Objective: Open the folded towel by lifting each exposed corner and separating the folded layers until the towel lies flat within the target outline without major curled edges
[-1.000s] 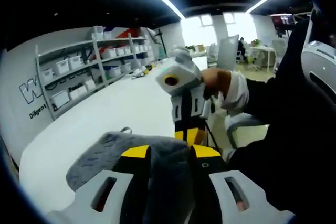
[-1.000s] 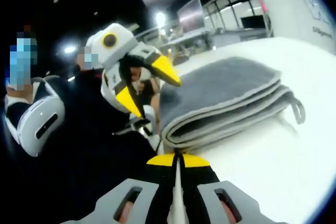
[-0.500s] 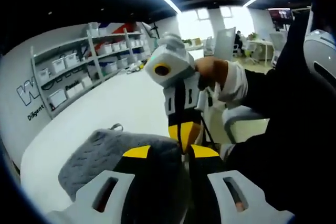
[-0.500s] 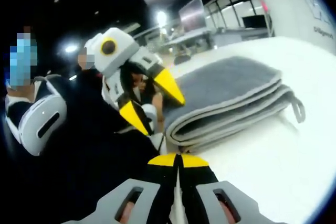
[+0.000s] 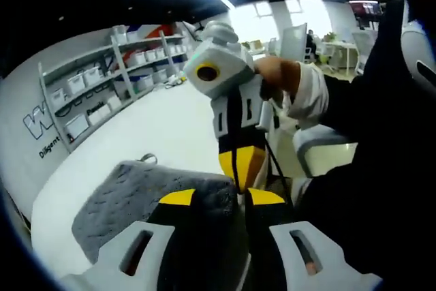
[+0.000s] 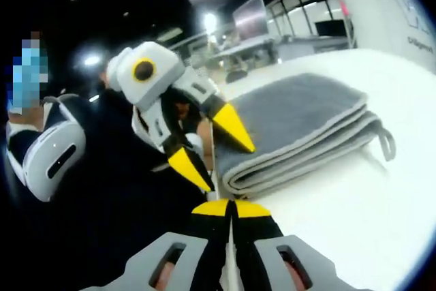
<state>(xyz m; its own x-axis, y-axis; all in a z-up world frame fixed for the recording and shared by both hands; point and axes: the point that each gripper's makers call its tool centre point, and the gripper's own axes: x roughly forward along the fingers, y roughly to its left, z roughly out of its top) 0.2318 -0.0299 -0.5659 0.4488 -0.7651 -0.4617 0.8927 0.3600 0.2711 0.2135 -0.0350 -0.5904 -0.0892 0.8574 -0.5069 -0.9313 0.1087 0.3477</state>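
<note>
Towel, grey and folded in several layers with a small hanging loop at one end, lies on a white tabletop near its edge. In the right gripper view, the left gripper reaches in from the left with its yellow-tipped fingers spread apart, one above the towel's near corner and one below it by the tabletop edge. The right gripper sits at the bottom of that view, its fingers pressed together on nothing, just short of the towel's folded edge. In the left gripper view, the towel lies under the left gripper, while the right gripper, held in a person's hand, points down at the towel's corner. Shelves with white bins line the far wall.
</note>
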